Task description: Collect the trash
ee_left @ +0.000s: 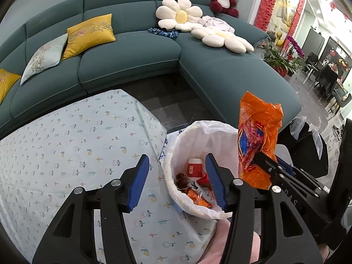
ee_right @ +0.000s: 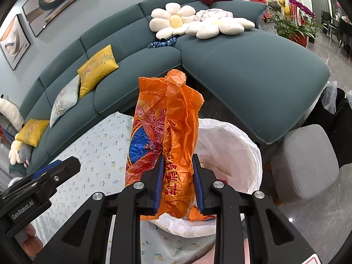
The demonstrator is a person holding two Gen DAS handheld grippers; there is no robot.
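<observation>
A crumpled orange plastic bag [ee_right: 171,132] with red and blue print stands upright between the blue pads of my right gripper [ee_right: 178,167], which is shut on it, above the near rim of the trash bin. The bin [ee_left: 176,149] has a white liner and holds a red cup and several wrappers. In the left wrist view the orange bag [ee_left: 257,136] and right gripper [ee_left: 270,165] hang over the bin's right side. My left gripper [ee_left: 176,167] is open and empty, its right finger over the bin. The left gripper also shows at the left of the right wrist view [ee_right: 59,167].
A table with a pale flowered cloth [ee_left: 66,145] lies left of the bin. A teal corner sofa [ee_left: 136,50] with cushions stands behind. A grey pouf [ee_right: 305,162] sits right of the bin. A black bag [ee_left: 312,149] stands at the right.
</observation>
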